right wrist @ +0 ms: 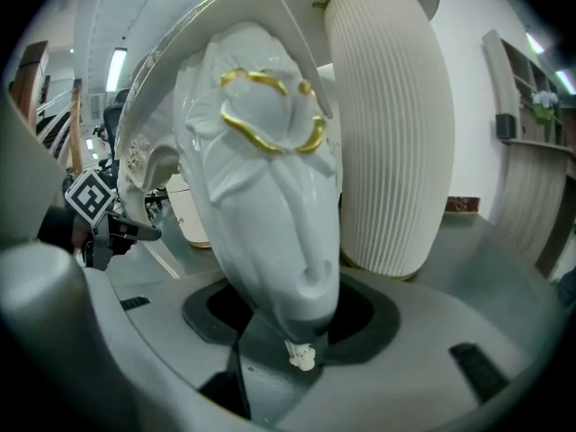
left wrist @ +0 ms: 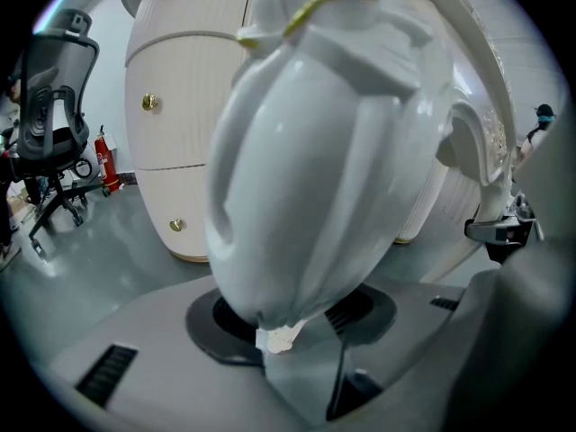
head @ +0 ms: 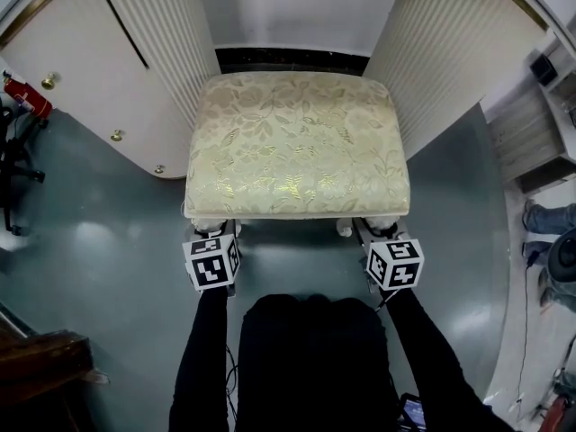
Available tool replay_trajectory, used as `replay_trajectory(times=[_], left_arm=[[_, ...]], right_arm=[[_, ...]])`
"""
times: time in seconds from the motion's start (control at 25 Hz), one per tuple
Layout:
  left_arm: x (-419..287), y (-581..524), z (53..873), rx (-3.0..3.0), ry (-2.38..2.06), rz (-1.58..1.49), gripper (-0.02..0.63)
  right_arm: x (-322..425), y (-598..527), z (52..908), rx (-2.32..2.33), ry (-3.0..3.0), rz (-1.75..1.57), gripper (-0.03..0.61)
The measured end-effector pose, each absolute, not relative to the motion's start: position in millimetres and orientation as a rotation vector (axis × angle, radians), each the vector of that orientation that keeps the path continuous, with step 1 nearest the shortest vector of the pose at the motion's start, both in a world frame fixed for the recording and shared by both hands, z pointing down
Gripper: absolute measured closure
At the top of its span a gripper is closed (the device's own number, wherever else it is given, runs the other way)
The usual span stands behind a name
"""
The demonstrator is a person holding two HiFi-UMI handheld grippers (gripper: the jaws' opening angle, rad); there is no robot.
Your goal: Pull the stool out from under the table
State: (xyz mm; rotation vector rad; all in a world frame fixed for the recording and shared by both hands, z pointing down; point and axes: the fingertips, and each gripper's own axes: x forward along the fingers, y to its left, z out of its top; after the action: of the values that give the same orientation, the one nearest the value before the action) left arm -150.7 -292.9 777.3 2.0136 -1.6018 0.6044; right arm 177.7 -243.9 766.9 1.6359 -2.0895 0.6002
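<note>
Left gripper (left wrist: 290, 331) first: its jaws are clamped on the front-left leg (left wrist: 306, 169) of the stool. It is a glossy white carved leg with a gilt line near the top, and it fills the whole gap between the jaws. Over to the right gripper (right wrist: 299, 336), and it's the same story. Its jaws are closed on the front-right leg (right wrist: 270, 196), white and bulbous with a gold scroll on the knee, its small foot tip poking out just below the grip. The person's black sleeves (head: 202, 358) reach forward to the stool's two near corners.

The stool (head: 297, 147) itself is low and rectangular, with a cream-and-gold floral brocade cushion. It stands on the glossy grey-green floor (head: 108, 241) in the gap between the table's two white ribbed pedestals, one on the left (head: 162, 52) and one on the right (head: 450, 52). The back edge lies close to a black skirting strip (head: 292, 61) at the wall, and the front edge faces the person.

Further left there's a rounded cream cabinet with brass knobs (head: 81, 79), a red fire extinguisher (left wrist: 106, 156) and a black mesh office chair (left wrist: 54, 88).
</note>
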Motion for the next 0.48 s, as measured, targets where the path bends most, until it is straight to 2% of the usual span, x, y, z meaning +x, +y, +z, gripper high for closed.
replay_trajectory(times=[0.48], left_arm=[[-151.6,-290.9,776.1,1.987,-1.595,0.629,0.416]], right_arm=[[178.3,-244.5,768.2,1.6,-2.024,0.647,0.374]])
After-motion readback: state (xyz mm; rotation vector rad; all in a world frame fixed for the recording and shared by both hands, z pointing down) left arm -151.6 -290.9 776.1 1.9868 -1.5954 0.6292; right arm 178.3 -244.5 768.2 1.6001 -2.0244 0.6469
